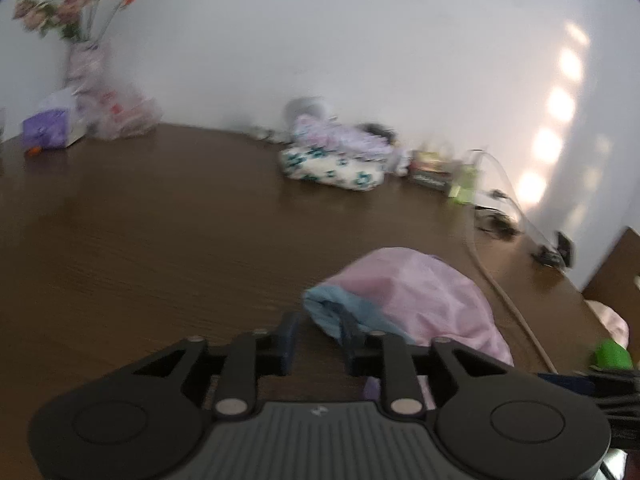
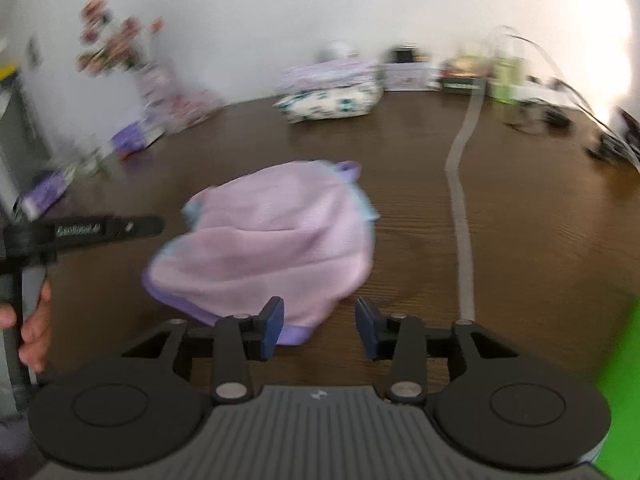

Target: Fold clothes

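Note:
A crumpled lilac garment (image 1: 416, 296) with light blue trim lies on the dark wooden table (image 1: 140, 240). My left gripper (image 1: 320, 340) stands at its left end. Bare table shows between the jaws, and the right fingertip (image 1: 354, 340) overlaps the blue edge without pinching it. In the right wrist view the same garment (image 2: 272, 240) lies just ahead. My right gripper (image 2: 320, 330) is open at its near edge, with the purple hem lying beside the left fingertip (image 2: 272, 328). A hand (image 2: 36, 320) holds the left gripper at the left of that view.
A stack of folded patterned clothes (image 1: 332, 160) sits at the back by the wall. A vase of flowers (image 1: 80, 60) and a purple box (image 1: 48, 128) stand at the back left. Cables (image 1: 496, 220) and a grey strap (image 2: 460, 200) lie on the right. Something green (image 2: 616, 380) is at the near right.

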Demonstrator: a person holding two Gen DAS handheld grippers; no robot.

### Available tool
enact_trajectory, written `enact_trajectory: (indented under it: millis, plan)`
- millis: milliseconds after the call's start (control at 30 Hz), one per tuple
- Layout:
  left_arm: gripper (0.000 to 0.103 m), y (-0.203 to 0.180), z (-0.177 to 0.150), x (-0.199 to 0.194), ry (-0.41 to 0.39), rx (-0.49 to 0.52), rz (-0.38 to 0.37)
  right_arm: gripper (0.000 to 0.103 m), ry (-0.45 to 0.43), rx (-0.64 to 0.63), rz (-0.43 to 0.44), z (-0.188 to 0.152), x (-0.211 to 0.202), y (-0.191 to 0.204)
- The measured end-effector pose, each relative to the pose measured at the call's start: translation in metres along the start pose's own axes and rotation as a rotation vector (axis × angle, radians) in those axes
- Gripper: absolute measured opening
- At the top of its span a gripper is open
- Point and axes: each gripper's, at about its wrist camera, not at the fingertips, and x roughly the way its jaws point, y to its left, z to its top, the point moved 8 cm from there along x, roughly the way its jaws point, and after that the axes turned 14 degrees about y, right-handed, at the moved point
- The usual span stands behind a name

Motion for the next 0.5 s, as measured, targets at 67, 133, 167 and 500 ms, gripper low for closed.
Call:
enact_trajectory:
  millis: [67, 133, 167, 500]
  plan:
    - [0.051, -0.011, -0.007, -0.006, -0.021, 0.070, -0.063, 0.043, 0.013, -0.005, -0.004, 0.003, 0.010, 0.006]
    - [0.053, -0.025, -0.016, -0.012, -0.047, 0.168, -0.094, 0.043, 0.001, -0.011, -0.019, 0.007, 0.014, 0.009]
    - [0.054, -0.031, -0.021, -0.014, -0.055, 0.214, -0.095, 0.038, -0.004, -0.020, -0.031, 0.009, 0.016, 0.011]
    - [0.078, -0.098, -0.056, -0.003, -0.064, 0.609, -0.074, 0.002, -0.096, 0.271, 0.318, 0.039, -0.032, -0.012]
